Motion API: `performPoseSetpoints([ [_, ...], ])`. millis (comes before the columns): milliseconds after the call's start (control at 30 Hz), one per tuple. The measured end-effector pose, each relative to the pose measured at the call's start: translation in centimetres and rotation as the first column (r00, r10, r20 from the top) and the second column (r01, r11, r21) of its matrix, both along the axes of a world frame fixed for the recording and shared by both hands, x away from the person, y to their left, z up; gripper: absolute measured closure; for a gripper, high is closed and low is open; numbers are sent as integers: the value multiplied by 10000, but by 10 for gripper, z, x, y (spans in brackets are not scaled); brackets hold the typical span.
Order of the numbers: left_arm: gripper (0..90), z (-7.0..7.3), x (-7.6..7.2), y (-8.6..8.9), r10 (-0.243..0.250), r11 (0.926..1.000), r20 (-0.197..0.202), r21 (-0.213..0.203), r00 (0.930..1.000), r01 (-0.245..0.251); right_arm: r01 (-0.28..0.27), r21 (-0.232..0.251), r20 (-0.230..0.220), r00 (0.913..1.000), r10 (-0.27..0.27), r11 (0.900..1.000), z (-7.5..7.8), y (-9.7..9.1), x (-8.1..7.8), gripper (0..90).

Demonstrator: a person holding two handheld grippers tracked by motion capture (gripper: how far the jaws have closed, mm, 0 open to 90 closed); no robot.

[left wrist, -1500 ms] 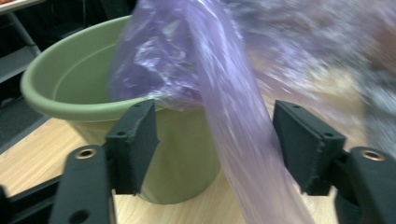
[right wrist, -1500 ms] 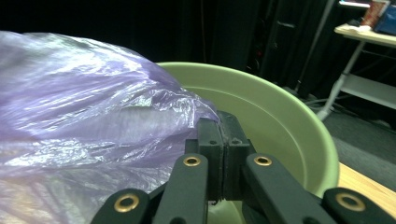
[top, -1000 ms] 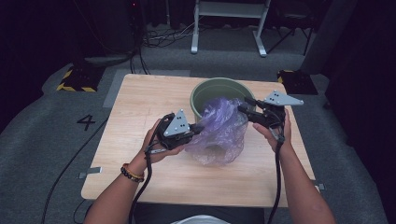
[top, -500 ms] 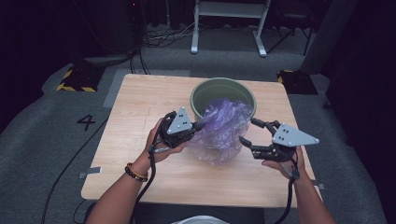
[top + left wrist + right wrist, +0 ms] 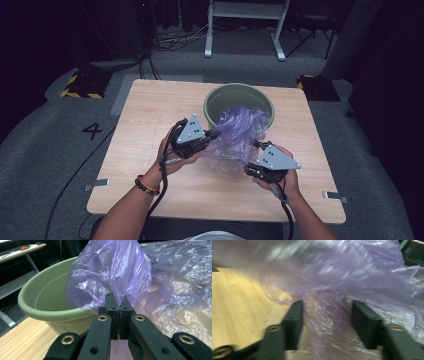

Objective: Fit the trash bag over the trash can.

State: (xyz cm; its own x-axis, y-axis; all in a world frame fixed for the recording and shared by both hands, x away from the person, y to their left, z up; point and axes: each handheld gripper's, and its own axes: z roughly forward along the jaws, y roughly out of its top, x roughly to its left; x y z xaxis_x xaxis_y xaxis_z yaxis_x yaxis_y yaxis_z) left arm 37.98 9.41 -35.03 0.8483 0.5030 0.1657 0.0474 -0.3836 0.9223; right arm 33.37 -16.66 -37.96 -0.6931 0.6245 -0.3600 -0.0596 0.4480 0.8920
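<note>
L gripper [image 5: 209, 136] sits at the bag's [image 5: 239, 137] 9 o'clock edge, jaws pressed together on a fold of the purple film, w/ the bag's top draped over the near rim of the green tub [image 5: 220, 97] and its bottom on the table [image 5: 150, 115]. R gripper [image 5: 256, 149] is at the bag's 4 o'clock, low corner; jaws have just been closing but are spread, w/ film between them and not pinched. Next grab looks like R's: film lies straight ahead of it, twd 11 o'clock.
</note>
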Motion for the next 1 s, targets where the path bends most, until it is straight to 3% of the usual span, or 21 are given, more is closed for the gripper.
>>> performPoseSetpoints([
  [67,896,0,0,1,4,10000,-26,-3,10000,-4,276,-89,96,9996,-275,9996,0,1,2,596],
  [233,896,0,-1,7,8,10000,-15,-90,10000,-8,152,575,-137,9998,-145,9982,5,-14,8,858],
  [500,892,0,9,20,413,9985,-231,-343,9989,-421,453,1590,-343,9986,-404,9862,21,-43,17,900],
  [600,870,-1,15,24,641,9972,-378,-371,9972,-655,736,1711,-375,9970,-682,9825,26,-52,24,900],
  [700,791,-2,23,30,947,9939,-646,-512,9934,-980,1283,1705,-433,9915,-1227,9770,27,-64,35,900],
  [767,738,-3,26,35,1078,9920,-756,-570,9913,-1123,1444,1974,-724,9885,-1325,9696,26,-70,41,900],
  [833,628,-3,28,40,1172,9898,-798,-715,9899,-1229,1672,2082,-874,9845,-1519,9637,25,-76,46,900],
  [900,488,-1,25,45,871,9913,-889,-910,9922,-951,1697,2303,-1098,9829,-1477,9582,24,-79,51,900],
  [1000,340,4,14,50,524,9941,-535,-917,9972,-571,1701,2291,-1147,9825,-1470,9584,26,-78,53,900],
])
